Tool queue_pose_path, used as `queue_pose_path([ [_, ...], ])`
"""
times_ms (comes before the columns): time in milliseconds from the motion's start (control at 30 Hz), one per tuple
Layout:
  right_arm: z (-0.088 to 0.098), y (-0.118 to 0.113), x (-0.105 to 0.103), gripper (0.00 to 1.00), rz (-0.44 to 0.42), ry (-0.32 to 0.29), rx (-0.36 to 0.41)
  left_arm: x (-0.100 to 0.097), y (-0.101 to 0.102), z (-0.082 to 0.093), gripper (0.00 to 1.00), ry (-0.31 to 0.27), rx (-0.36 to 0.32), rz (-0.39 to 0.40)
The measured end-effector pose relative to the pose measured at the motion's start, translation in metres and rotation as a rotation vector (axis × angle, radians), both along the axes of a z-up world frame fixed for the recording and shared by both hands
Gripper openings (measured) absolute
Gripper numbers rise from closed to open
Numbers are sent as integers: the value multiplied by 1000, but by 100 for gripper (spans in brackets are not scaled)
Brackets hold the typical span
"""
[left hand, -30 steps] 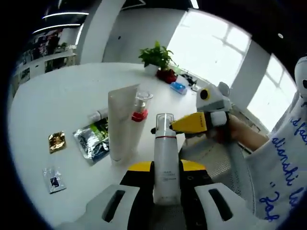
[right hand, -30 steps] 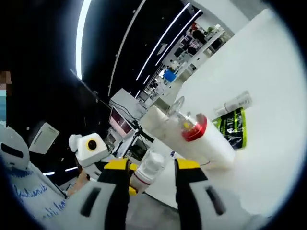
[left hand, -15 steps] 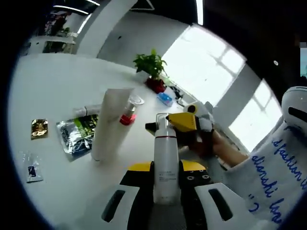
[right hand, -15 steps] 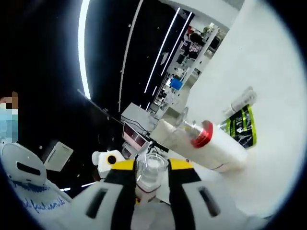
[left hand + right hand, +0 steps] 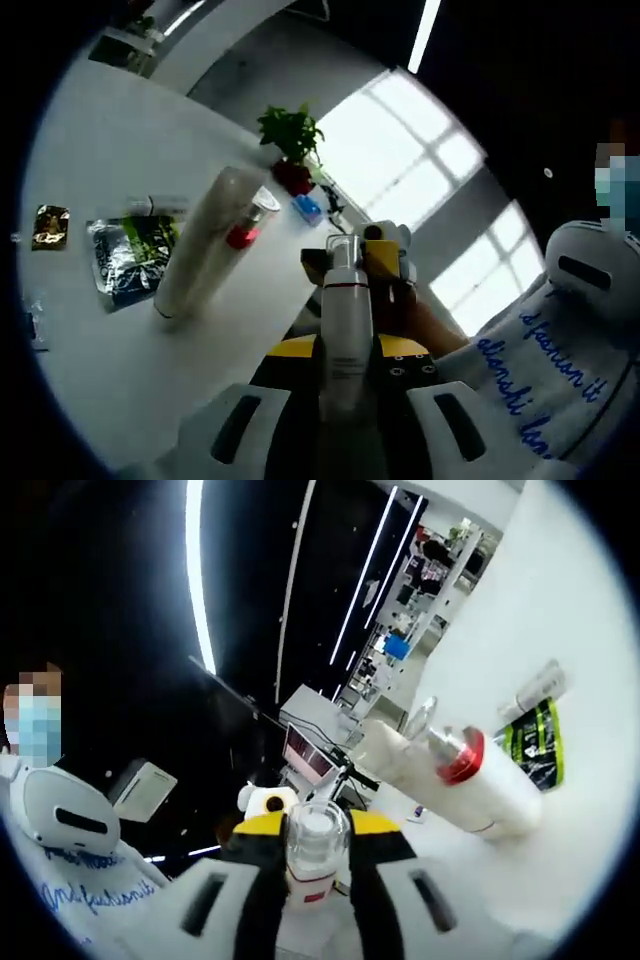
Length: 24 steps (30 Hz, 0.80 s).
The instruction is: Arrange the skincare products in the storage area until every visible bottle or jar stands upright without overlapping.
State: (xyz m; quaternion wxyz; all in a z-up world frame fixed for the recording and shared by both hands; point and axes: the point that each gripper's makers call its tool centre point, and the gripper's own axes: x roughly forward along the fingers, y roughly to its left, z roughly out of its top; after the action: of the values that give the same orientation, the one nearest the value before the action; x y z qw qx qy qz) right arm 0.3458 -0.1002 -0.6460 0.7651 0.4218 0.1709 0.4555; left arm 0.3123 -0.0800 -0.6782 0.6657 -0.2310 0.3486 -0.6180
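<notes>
A tall white bottle (image 5: pixel 345 335) with a red band and a clear cap (image 5: pixel 344 254) stands between the jaws of my left gripper (image 5: pixel 347 350), which is shut on its body. My right gripper (image 5: pixel 372 262) comes in from the right at cap height. In the right gripper view the clear cap (image 5: pixel 318 838) sits between the yellow-tipped jaws of my right gripper (image 5: pixel 317 825), which is shut on it. On the white table (image 5: pixel 95 150) a white tube (image 5: pixel 198 255) stands beside a pump bottle with a red collar (image 5: pixel 243 232). Both appear again as the white tube (image 5: pixel 478 792) and the red collar (image 5: pixel 464 756).
A green-black sachet (image 5: pixel 125 258), a gold sachet (image 5: pixel 49 225) and a small tube (image 5: pixel 536 685) lie flat on the table. A potted plant (image 5: pixel 290 140) and a blue item (image 5: pixel 308 208) sit at the far edge. A person's sleeve (image 5: pixel 540 340) is at the right.
My right gripper has centred on the bottle's clear cap and shut on it. Both views have tilted upward, so the table things have shifted in the picture.
</notes>
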Motion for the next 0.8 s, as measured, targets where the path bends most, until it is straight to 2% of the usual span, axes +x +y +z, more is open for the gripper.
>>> queue_pose_path([
  [133,0,0,1,21,-15,1,-16,-2,-3,-2,17,-20,16,1],
  [200,-3,-1,3,20,-45,10,-37,2,-4,-4,18,-33,37,30],
  [333,-9,5,5,20,-71,10,-100,4,-4,-20,20,-166,184,33],
  [367,-11,6,5,20,-76,11,-114,4,-5,-21,21,-210,221,37],
  [500,-17,5,11,20,-121,26,-168,10,-5,-25,21,-317,321,71],
  [567,-22,5,14,20,-148,32,-203,15,-3,-29,21,-403,401,92],
  [800,-35,8,23,20,-211,77,-239,30,4,-36,20,-577,575,132],
])
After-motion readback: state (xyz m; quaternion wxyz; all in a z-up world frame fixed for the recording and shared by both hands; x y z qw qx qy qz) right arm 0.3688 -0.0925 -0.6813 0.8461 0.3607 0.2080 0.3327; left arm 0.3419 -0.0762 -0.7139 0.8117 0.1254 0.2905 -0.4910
